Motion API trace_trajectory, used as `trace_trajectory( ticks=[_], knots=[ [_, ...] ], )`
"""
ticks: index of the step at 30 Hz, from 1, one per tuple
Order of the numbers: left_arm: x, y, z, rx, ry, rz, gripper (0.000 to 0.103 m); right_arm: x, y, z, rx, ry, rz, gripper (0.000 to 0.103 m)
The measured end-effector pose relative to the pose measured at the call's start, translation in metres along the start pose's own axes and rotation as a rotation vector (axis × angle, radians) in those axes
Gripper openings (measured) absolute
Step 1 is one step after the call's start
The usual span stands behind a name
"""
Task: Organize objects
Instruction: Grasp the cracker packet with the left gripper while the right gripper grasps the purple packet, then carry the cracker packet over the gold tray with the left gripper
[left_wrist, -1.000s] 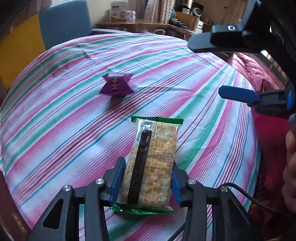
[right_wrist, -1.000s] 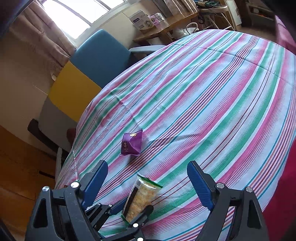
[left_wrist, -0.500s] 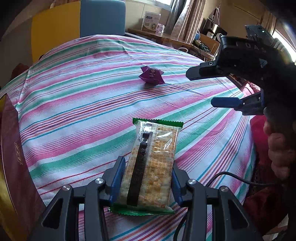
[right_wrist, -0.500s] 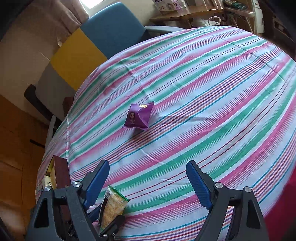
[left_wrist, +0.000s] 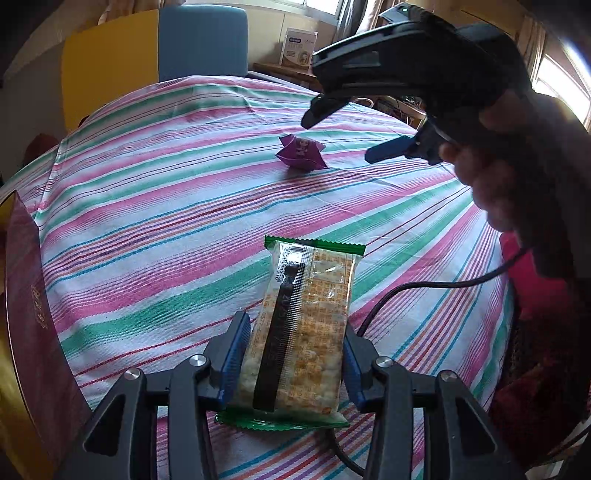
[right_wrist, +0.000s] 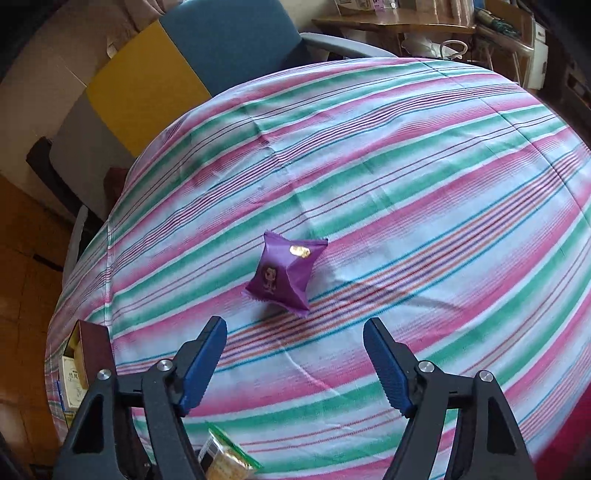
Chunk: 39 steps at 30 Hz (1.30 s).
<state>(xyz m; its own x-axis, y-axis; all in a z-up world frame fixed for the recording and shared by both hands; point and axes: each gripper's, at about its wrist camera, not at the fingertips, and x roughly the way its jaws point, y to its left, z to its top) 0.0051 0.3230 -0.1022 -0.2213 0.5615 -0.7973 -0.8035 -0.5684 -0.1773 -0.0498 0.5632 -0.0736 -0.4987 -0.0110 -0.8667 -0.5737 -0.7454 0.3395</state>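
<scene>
The left gripper (left_wrist: 291, 363) holds its fingers clamped on the cracker packet (left_wrist: 301, 332), near the maroon box (left_wrist: 33, 317) on the striped worktop (right_wrist: 406, 184); the right gripper (right_wrist: 295, 363), fingers apart and closing on nothing, hovers near the purple packet (right_wrist: 284, 271), well beyond the box; best to straddle the packet squarely before pinching.

Open striped cloth (right_wrist: 406, 177) all round the purple packet (right_wrist: 286, 271), nothing touching it; clear approach from above. Right gripper (right_wrist: 295, 363) just short of it, closing, nothing between the fingers. Maroon box (left_wrist: 26, 295) walling the left edge. Cracker packet (left_wrist: 303, 325) clamped in the left gripper (left_wrist: 293, 360), near below.
</scene>
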Motion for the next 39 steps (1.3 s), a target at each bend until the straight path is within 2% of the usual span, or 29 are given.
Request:
trace_trajectory(
  ticks=[3,6,8,9,10,13,20,23,27,33,39],
  knots=[
    [0.003,0.001,0.001,0.000,-0.004,0.002,0.046,0.016,0.007,0.018,0.021,0.006,0.004,0.076],
    [0.003,0.002,0.001,0.001,-0.006,0.003,0.046,0.035,0.014,0.032,0.021,0.014,-0.028,0.075],
    [0.003,0.001,0.001,0.004,-0.007,0.004,0.046,0.049,0.018,0.036,0.005,0.043,-0.050,0.063],
    [0.004,0.002,0.001,0.005,-0.008,0.004,0.046,0.056,0.019,0.036,-0.009,0.062,-0.062,0.040],
    [0.004,0.002,0.002,0.004,-0.008,0.003,0.046,0.063,0.021,0.035,-0.036,0.083,-0.078,0.034],
    [0.004,0.003,0.002,0.005,-0.011,0.005,0.047,0.059,0.030,0.027,-0.149,0.066,-0.103,0.030],
    [0.008,0.006,0.003,-0.005,-0.013,0.005,0.047,0.040,0.030,-0.016,-0.327,0.148,-0.095,0.029],
    [0.009,0.011,0.007,-0.025,-0.004,-0.001,0.046,0.037,0.031,-0.034,-0.389,0.143,-0.110,0.030],
    [0.005,0.014,0.011,-0.037,0.009,0.022,0.045,0.039,0.036,-0.042,-0.432,0.112,-0.148,0.030],
    [-0.044,0.002,0.013,-0.016,-0.079,0.044,0.045,0.042,0.043,-0.049,-0.473,0.091,-0.157,0.030],
    [-0.086,0.010,0.010,-0.039,-0.155,0.108,0.046,0.044,0.042,-0.054,-0.482,0.086,-0.132,0.032]
  ],
)
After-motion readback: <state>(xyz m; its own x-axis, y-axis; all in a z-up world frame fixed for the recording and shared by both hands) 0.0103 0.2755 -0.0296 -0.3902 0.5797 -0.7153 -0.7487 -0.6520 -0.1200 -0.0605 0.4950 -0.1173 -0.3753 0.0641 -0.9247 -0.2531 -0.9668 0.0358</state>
